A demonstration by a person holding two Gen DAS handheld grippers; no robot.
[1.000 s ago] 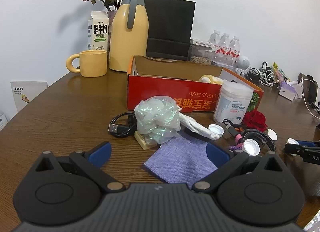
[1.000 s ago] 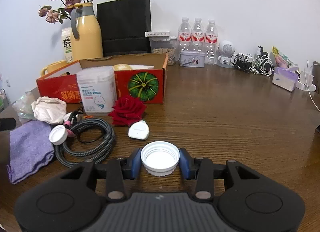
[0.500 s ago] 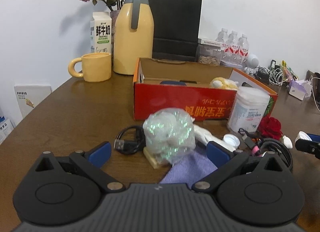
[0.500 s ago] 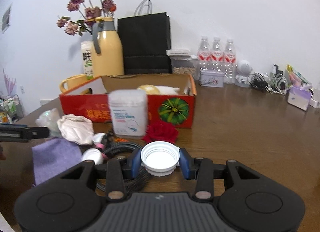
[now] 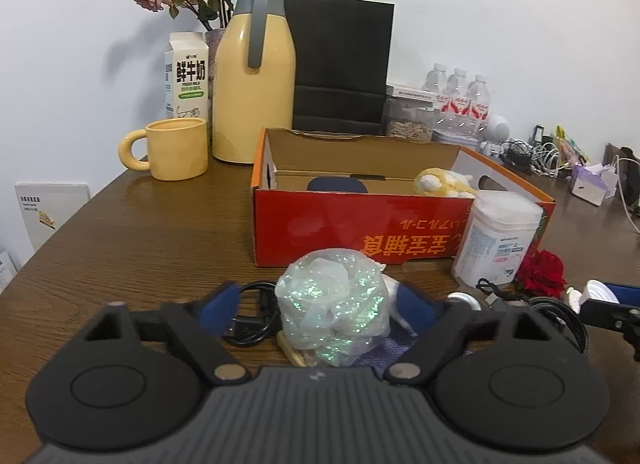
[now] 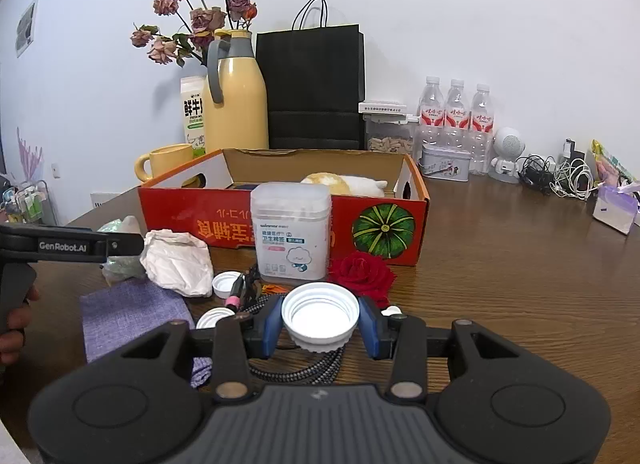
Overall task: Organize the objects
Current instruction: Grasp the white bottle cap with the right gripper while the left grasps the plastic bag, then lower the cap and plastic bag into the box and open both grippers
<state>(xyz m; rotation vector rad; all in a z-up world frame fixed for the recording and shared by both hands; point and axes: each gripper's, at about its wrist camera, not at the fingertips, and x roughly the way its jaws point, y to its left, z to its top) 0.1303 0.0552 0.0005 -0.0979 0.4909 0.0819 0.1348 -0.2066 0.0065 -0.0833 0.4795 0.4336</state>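
My left gripper (image 5: 320, 314) is open, its blue pads on either side of a crumpled iridescent plastic bag (image 5: 334, 310) that sits on the table; I cannot tell if the pads touch it. My right gripper (image 6: 320, 326) is shut on a white jar lid (image 6: 319, 316) and holds it above the table. An open red cardboard box (image 5: 340, 223) stands behind the bag, with a plush toy (image 5: 444, 183) and a dark object inside. The box also shows in the right wrist view (image 6: 224, 215).
A cotton-swab tub (image 6: 292, 232), red rose (image 6: 362, 270), crumpled paper (image 6: 178, 262), purple cloth (image 6: 132, 312), small caps and a braided cable (image 6: 296, 364) lie before the box. A black USB cable (image 5: 252, 324) lies left of the bag. Yellow mug (image 5: 176, 147), flask, milk carton and bottles stand behind.
My left gripper moved forward and lower so the plastic bag now lies between its pads. My right gripper rose with the lid and turned toward the box.
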